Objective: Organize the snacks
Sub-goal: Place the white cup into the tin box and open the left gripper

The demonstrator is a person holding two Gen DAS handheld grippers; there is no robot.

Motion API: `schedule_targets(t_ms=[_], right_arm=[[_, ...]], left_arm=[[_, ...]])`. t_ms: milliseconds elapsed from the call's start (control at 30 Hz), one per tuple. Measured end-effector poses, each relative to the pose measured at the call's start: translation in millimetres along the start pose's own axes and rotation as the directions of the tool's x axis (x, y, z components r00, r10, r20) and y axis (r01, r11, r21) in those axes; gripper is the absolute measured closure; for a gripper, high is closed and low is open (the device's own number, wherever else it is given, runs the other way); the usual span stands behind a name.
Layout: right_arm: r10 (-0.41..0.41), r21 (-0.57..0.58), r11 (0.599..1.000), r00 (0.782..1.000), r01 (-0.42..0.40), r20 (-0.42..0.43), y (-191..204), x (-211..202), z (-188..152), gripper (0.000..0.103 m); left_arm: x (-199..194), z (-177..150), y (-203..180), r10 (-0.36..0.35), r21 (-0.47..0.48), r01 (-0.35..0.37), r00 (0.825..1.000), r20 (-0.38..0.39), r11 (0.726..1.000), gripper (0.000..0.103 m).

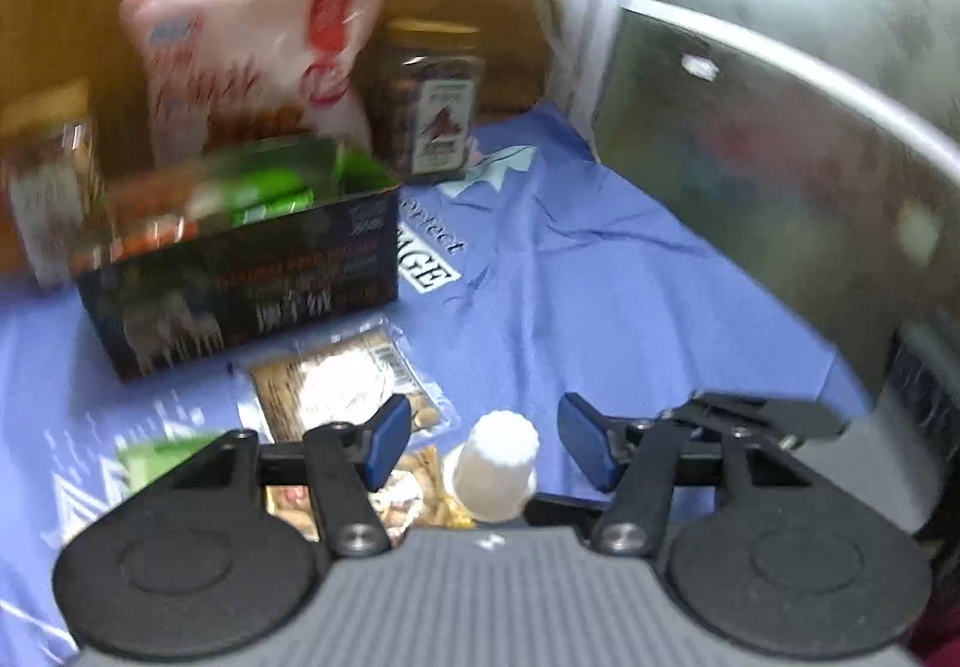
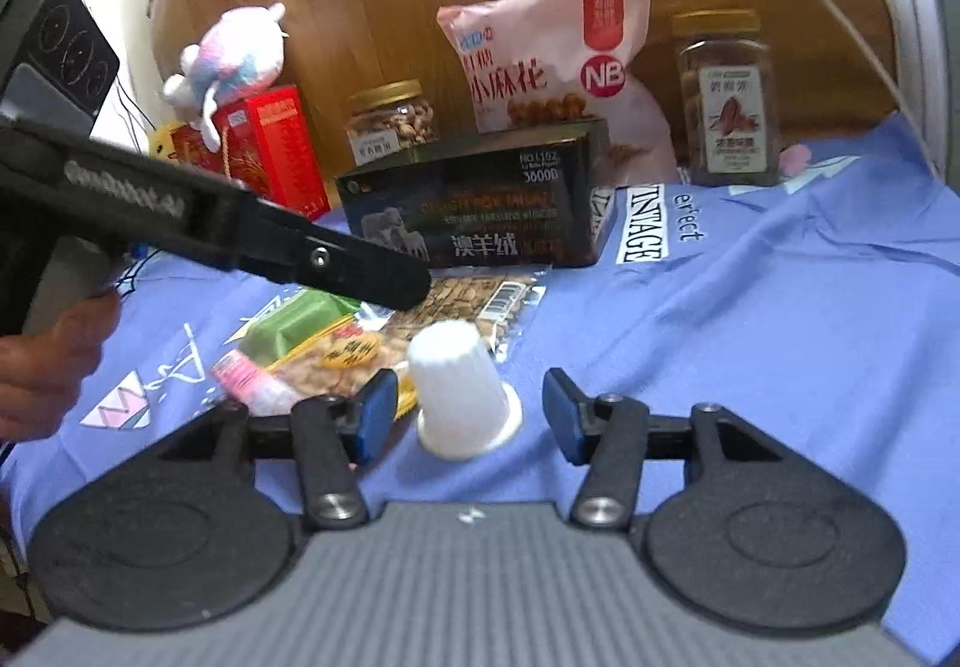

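1. Left wrist view. The left gripper has its jaws released, with nothing pressed between the blue pads. A small white ribbed plastic cup, upside down, lies between the jaws but apart from both pads. Just ahead of the left jaw lies a flat clear packet of nuts, glossy and crinkled. Further ahead stands the dark cardboard box, open on top, with green and orange packets inside. Behind it, a soft pink snack bag and a clear square jar with gold lid. All rest on a wrinkled blue cloth over the worktop. The picture is blurred.

2. Right wrist view. The right gripper also has released jaws. The same white cup stands between them, wide rim down, touching neither pad. To the left of the jaws lie loose packets: a green wrapped block and a yellow-labelled peanut bag. A person's hand holds the other gripper there.

3. How to do the step well, in my judgement: the loose packets must go into the open box. The cup is light and stiff, so close on its ribbed wall gently. The flat packets are slippery and thin; take them by an edge, keeping the pads off the cloth.
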State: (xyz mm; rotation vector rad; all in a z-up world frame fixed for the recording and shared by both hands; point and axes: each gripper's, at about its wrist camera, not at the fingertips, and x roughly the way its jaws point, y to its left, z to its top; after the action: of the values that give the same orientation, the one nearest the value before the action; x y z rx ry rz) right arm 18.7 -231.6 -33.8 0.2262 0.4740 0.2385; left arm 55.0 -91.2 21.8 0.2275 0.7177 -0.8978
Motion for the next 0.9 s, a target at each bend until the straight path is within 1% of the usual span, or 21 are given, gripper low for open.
schedule_targets(t_ms=[67,100,200,233,267,300,433,500,600,633,667,800,833,900], right_arm=[[-0.001,-0.022,1.000,1.000,0.001,-0.001,3,-5,-3,0.047],[-0.012,-0.048,0.999,1.000,0.012,0.000,6,-5,-3,0.047],[-0.040,-0.108,0.993,0.999,0.040,-0.001,14,-2,-5,0.047],[-0.044,-0.112,0.993,0.999,0.044,-0.005,14,0,-6,0.047],[-0.044,-0.109,0.993,0.999,0.043,-0.010,13,2,-7,0.047],[-0.043,-0.100,0.994,0.999,0.041,-0.014,11,3,-7,0.047],[-0.033,-0.045,0.998,0.999,0.033,-0.014,4,2,-6,0.047],[-0.024,-0.045,0.999,1.000,0.024,0.000,6,2,-1,0.047],[-0.023,-0.095,0.995,1.000,0.025,0.019,12,12,11,0.048],[-0.018,-0.110,0.994,1.000,0.021,0.026,14,16,16,0.050],[-0.017,-0.127,0.992,0.999,0.022,0.035,16,20,20,0.057],[-0.008,-0.175,0.984,0.994,0.027,0.108,27,36,46,0.062],[-0.012,-0.180,0.983,0.991,0.035,0.130,29,42,55,0.063],[0.009,-0.191,0.981,0.986,0.024,0.168,32,56,72,0.063]], left_arm=[[7,-3,-14,0.042,0.084,-0.042,0.999,-0.005,0.996,0.047],[12,-3,-19,0.057,0.111,-0.056,0.998,-0.009,0.992,0.048],[29,-3,-24,0.084,0.146,-0.077,0.996,-0.036,0.986,0.053],[35,-3,-22,0.092,0.141,-0.085,0.995,-0.046,0.986,0.061],[39,-3,-19,0.080,0.131,-0.072,0.995,-0.059,0.989,0.070],[42,-2,-15,0.061,0.108,-0.053,0.996,-0.067,0.993,0.070],[40,4,-6,0.040,0.052,-0.037,0.997,-0.066,0.998,0.071],[37,9,0,0.006,0.019,-0.005,0.998,-0.067,1.000,0.071],[25,21,8,-0.040,-0.025,0.039,0.999,-0.033,0.999,0.071],[21,25,11,-0.039,-0.027,0.038,0.999,-0.019,0.999,0.071],[16,31,13,-0.037,-0.027,0.037,0.999,-0.004,0.999,0.071],[2,56,33,0.017,-0.023,-0.016,0.998,0.063,1.000,0.071],[0,63,38,0.036,-0.025,-0.034,0.996,0.077,0.999,0.071],[-2,79,50,0.080,-0.029,-0.077,0.991,0.109,0.997,0.071]])
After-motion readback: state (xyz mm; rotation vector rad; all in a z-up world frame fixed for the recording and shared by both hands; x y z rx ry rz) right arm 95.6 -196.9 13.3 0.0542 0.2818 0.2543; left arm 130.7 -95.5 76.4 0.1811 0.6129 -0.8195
